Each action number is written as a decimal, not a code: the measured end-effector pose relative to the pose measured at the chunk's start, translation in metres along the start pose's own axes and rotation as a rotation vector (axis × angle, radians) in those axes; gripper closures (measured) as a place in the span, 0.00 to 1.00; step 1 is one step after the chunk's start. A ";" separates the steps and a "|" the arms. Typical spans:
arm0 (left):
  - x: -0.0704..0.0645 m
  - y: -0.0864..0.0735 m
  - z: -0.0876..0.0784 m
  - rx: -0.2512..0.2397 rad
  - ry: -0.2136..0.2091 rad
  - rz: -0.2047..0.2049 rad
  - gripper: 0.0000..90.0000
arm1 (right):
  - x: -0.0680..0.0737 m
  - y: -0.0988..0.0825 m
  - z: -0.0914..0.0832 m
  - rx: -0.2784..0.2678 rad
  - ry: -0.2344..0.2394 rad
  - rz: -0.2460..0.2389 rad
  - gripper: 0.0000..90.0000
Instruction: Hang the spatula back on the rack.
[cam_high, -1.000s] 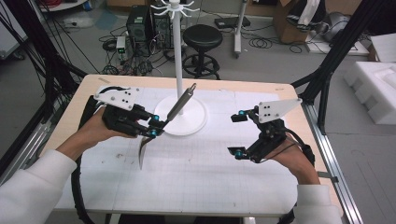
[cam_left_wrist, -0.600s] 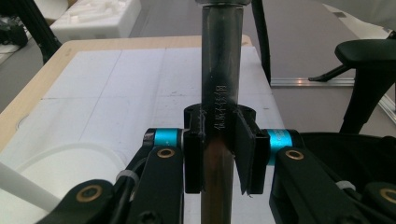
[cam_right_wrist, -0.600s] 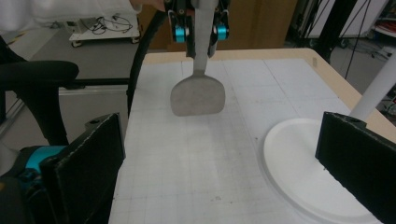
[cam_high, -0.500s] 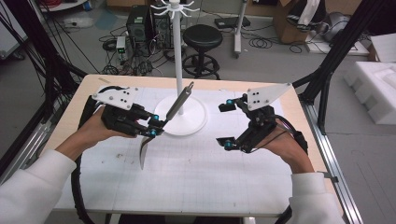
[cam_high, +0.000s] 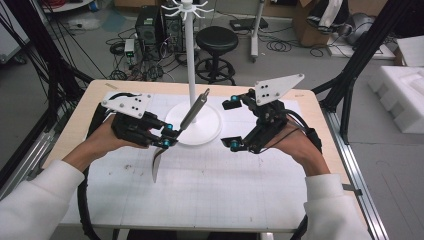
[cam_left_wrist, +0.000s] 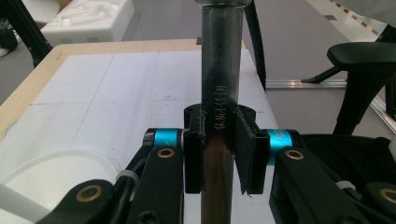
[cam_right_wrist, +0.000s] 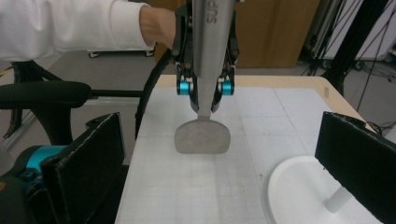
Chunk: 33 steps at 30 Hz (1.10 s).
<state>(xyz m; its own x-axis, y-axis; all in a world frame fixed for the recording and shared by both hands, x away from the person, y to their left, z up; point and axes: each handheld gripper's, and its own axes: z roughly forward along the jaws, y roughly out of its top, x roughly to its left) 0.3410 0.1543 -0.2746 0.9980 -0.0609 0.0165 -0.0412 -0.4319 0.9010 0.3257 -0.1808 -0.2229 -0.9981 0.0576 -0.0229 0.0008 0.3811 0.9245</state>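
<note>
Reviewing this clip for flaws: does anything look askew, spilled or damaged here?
Nothing stands out. The left gripper is shut on a metal spatula, held slanted with its blade over the white mat. The right gripper is open. The white rack stands upright on its round base.

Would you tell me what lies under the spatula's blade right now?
Under the spatula, clamped in the left gripper, lies bare white gridded mat. The blade tip meets or nearly meets it; the spot beneath is covered.

Spatula (cam_left_wrist: 219, 107) ends beyond frame edges
</note>
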 end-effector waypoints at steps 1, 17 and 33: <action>0.000 0.000 0.001 -0.002 -0.001 -0.001 0.83 | 0.000 0.002 0.001 0.006 0.007 0.004 0.01; 0.005 -0.001 0.005 -0.026 -0.025 -0.010 0.83 | -0.012 0.023 0.014 -0.076 0.072 -0.009 0.06; 0.004 0.000 0.006 -0.034 -0.029 -0.006 0.83 | -0.016 0.035 0.027 -0.081 0.124 -0.027 0.18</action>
<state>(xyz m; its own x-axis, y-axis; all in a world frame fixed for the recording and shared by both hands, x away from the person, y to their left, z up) 0.3451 0.1481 -0.2770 0.9964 -0.0846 -0.0005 -0.0336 -0.4013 0.9153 0.3431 -0.1439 -0.2008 -0.9977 -0.0681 -0.0052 -0.0258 0.3046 0.9521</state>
